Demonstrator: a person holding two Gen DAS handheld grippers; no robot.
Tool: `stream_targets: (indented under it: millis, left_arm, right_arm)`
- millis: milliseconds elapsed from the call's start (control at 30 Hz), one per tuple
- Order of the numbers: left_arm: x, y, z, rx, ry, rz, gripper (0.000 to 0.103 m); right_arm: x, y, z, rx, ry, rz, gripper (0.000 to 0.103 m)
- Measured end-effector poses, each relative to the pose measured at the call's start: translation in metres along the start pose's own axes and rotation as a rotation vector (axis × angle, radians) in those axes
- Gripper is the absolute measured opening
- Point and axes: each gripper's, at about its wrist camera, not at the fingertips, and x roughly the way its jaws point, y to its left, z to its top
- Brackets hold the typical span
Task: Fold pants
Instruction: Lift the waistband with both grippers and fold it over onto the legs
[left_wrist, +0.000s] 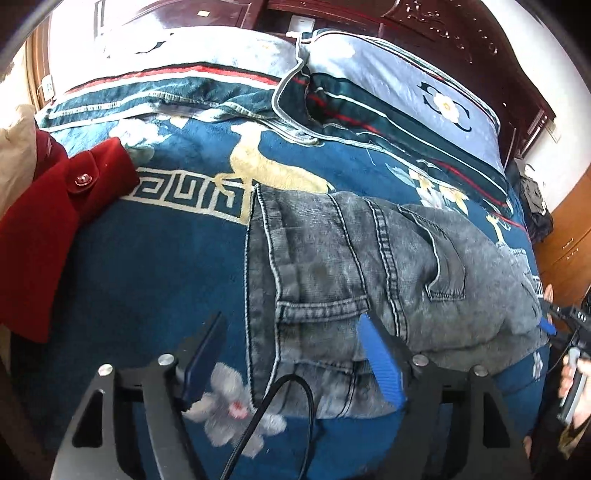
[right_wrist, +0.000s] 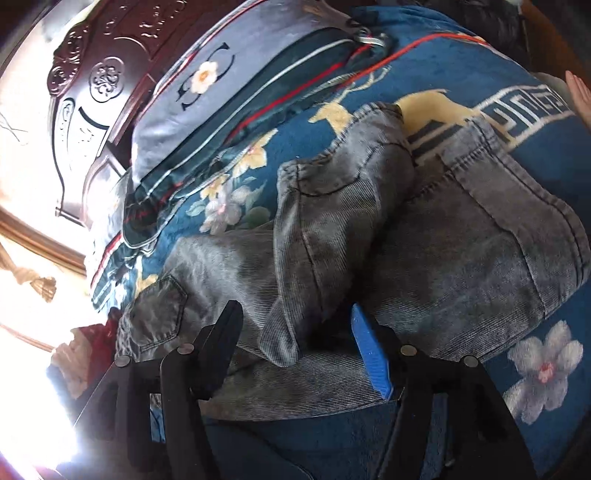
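Note:
Grey washed jeans (left_wrist: 369, 273) lie folded in a bundle on the blue patterned blanket (left_wrist: 155, 280). My left gripper (left_wrist: 291, 354) is open just above the near left edge of the jeans, its jaws straddling the waistband corner. The right gripper shows small at the right edge of this view (left_wrist: 554, 325), at the far end of the jeans. In the right wrist view the jeans (right_wrist: 424, 258) lie with a folded-over part on top. My right gripper (right_wrist: 295, 343) is open, its jaws on either side of that folded part's near corner.
A red coat (left_wrist: 55, 214) lies at the blanket's left. Two pillows (left_wrist: 388, 107) lean on the dark carved headboard (left_wrist: 461, 33). A wooden cabinet (left_wrist: 569, 251) stands to the right. A black cable (left_wrist: 280, 413) hangs in front of the left gripper.

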Motion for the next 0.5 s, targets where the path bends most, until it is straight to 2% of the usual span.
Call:
stream_targets:
  millis: [133, 167, 200, 233, 267, 367, 500]
  left_arm:
    - [0.018, 0.001, 0.006, -0.017, 0.034, 0.014, 0.076]
    - [0.022, 0.000, 0.007, -0.022, 0.040, 0.014, 0.074]
    - [0.025, -0.001, 0.008, -0.025, 0.044, 0.011, 0.058]
    - [0.028, -0.003, 0.009, -0.026, 0.053, 0.004, 0.043]
    - [0.033, -0.004, 0.009, -0.027, 0.074, 0.007, 0.017]
    - [0.031, -0.005, 0.010, -0.015, 0.063, 0.017, 0.016]
    - [0.003, 0.002, 0.011, -0.042, 0.007, -0.046, 0.015]
  right_arm:
    - [0.017, 0.004, 0.003, -0.006, 0.021, -0.006, 0.060]
    - [0.021, 0.005, 0.005, -0.011, 0.020, -0.018, 0.047]
    - [0.025, 0.005, 0.006, -0.015, 0.019, -0.032, 0.036]
    - [0.028, 0.004, 0.007, -0.015, 0.020, -0.049, 0.020]
    - [0.029, 0.003, 0.008, -0.008, 0.017, -0.057, 0.014]
    - [0.022, 0.004, 0.010, -0.011, -0.009, -0.044, 0.011]
    - [0.000, 0.013, 0.010, -0.038, -0.042, -0.008, 0.011]
